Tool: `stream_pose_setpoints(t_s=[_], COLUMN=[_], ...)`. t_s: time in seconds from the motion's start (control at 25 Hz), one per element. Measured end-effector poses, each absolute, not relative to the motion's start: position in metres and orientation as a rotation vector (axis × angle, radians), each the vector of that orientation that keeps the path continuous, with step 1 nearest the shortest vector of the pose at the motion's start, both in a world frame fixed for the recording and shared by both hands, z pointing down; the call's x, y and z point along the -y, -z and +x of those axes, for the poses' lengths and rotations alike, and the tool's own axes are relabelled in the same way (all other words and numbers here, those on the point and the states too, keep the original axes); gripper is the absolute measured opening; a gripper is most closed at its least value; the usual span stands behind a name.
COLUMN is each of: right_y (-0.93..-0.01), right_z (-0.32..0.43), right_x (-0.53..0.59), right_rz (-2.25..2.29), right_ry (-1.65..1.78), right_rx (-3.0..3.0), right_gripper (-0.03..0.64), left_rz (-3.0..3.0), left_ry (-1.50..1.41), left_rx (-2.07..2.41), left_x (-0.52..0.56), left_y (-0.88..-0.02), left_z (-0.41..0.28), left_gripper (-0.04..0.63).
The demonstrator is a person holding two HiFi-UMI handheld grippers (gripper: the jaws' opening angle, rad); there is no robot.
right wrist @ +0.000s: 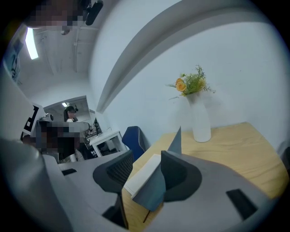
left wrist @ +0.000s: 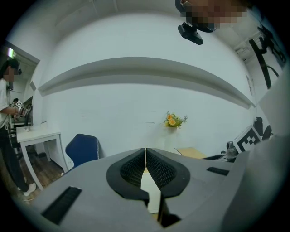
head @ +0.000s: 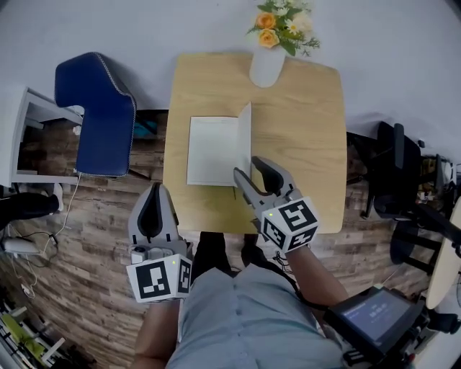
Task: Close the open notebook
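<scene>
OK, notebook (head: 212,151) lies open at centre of the desk (head: 302,130), white page flat. Its other cover (head: 245,137) stands nearly upright just right of the page. Right tool (head: 248,167) sits at the cover's lower edge. In the right gripper view its jaws are apart w/ the grey cover (right wrist: 156,190) between them, leaning on the right-hand jaw, not pinched. Left tool (head: 153,191) is at lower left of the head view, off the desk's edge, over the wood floor (head: 86,238). Its jaws are pressed together w/ nothing between. White vase (head: 266,65) w/ orange flowers (head: 281,21) stands at the desk's top edge. Blue chair (head: 101,115) is to the desk's left.
</scene>
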State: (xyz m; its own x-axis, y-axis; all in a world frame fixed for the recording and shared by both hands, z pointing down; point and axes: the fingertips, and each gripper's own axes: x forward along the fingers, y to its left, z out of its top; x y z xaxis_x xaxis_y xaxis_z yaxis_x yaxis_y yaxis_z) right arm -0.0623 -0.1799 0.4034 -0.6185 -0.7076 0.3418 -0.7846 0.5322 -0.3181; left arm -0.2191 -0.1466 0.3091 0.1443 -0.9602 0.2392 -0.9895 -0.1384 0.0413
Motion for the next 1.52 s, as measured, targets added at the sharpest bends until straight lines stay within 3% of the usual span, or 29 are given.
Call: stream_pose_setpoints(t_s=[0.32, 0.56, 1.52], right_y=[-0.392, -0.393, -0.465], right_z=[-0.082, -0.053, 0.067], right_x=[0.189, 0.197, 0.164], right_rz=[1.251, 1.386, 1.754], right_ry=[-0.606, -0.591, -0.892], right_rx=[2.633, 2.583, 2.39], right_gripper=[0.195, 0.195, 0.195], left_rz=[2.192, 2.194, 2.348], left_ry=[-0.22, -0.232, -0.486], left_rx=[1.947, 1.922, 1.604], left_x=[0.147, 0.151, 0.156], left_y=[-0.313, -0.319, -0.372], left_z=[-0.232, -0.231, -0.127], left_gripper=[0.021, 0.02, 0.02])
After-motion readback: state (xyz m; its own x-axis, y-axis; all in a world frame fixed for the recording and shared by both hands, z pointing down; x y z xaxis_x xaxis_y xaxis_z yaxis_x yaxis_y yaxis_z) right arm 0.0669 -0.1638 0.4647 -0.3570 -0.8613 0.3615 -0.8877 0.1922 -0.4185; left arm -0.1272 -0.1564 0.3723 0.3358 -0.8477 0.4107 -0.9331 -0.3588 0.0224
